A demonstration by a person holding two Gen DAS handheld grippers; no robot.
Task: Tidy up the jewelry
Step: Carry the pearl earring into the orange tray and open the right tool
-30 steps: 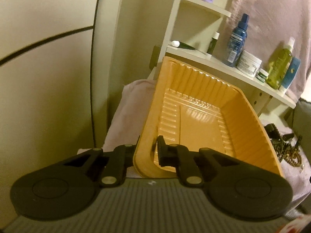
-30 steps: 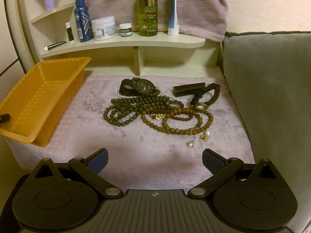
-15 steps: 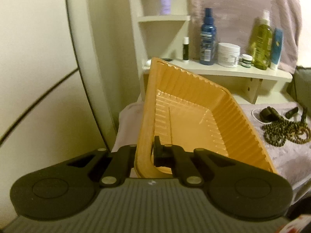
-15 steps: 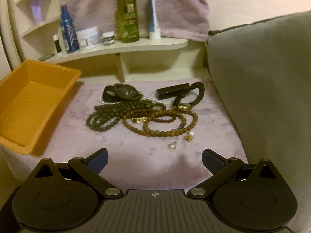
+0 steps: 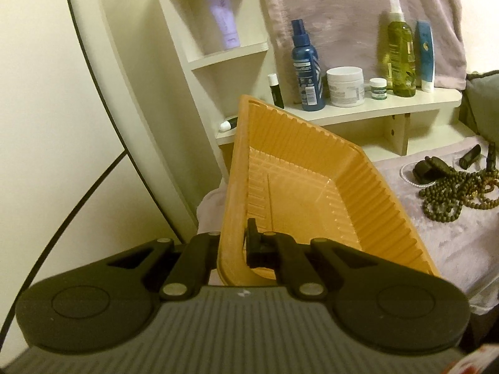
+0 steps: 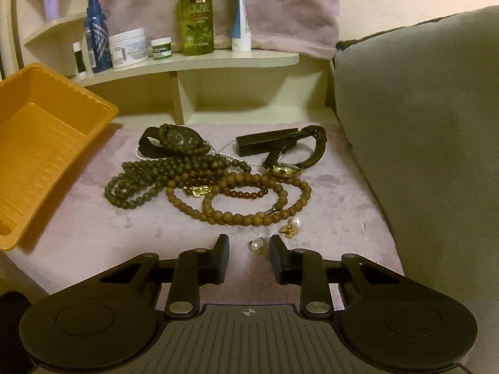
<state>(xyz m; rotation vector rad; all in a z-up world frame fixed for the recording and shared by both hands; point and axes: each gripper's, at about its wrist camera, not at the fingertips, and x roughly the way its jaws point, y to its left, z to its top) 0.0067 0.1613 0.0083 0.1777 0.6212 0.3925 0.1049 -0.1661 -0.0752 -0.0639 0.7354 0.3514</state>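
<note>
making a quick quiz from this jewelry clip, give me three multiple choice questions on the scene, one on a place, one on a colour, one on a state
1. Where is the pearl earring nearest the right gripper?
A. in the tray
B. on the cloth between the gripper's fingers
C. on the shelf

2. What colour is the tray?
A. orange
B. blue
C. white

3. What is the left gripper doing?
A. standing open beside the tray
B. holding a necklace
C. clamped on the tray's rim

Answers:
1 B, the pearl lies on the cloth in the gap between the fingers, untouched, as the jaws have just been closing.
2 A, its ribbed walls are orange.
3 C, one finger sits inside the rim, one outside.
</note>
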